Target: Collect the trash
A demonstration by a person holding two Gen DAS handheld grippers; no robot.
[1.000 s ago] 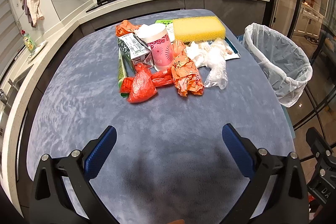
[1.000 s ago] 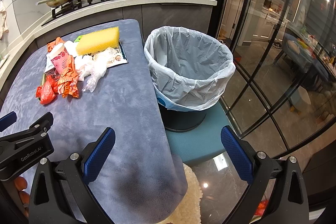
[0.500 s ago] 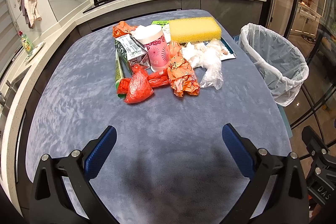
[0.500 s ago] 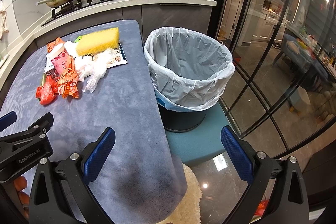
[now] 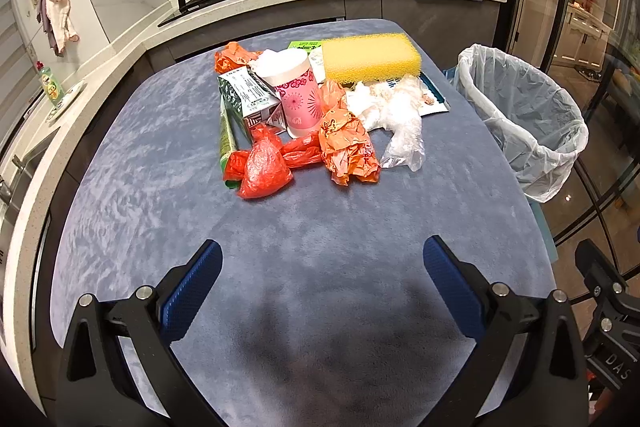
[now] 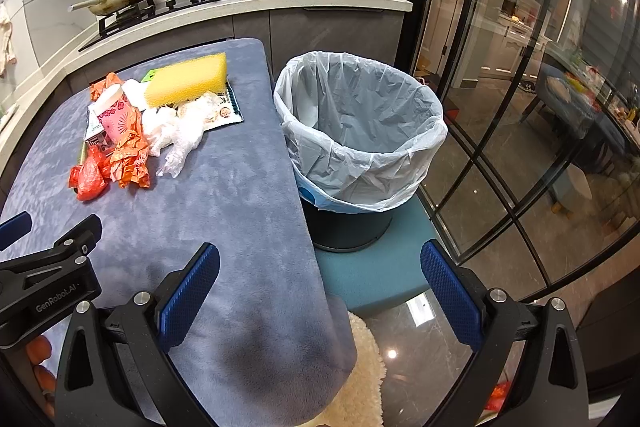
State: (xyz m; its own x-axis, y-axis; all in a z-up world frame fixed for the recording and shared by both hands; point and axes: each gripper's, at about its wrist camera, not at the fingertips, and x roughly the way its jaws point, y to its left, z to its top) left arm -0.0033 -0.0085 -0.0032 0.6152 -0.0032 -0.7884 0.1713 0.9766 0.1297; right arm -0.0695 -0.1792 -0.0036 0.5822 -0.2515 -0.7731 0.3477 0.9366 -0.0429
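Blue-grey table (image 5: pixel 320 227) — trash pile (image 5: pixel 320 115) mid-surface, lined bin (image 6: pixel 360 131) beside (empty); left gripper (image 5: pixel 322 283), right gripper (image 6: pixel 320 283) both spread wide.

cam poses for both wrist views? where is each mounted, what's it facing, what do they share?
Left wrist: on the left hand-held gripper, above the near table end, facing the trash pile and yellow sponge; open blue fingers show.
Right wrist: on the right hand-held gripper, over the table's right edge, facing the lined trash bin; open fingers show, and the left hand-held gripper at lower left.
Shared: pile, sponge, bin, pink paper cup, stove.
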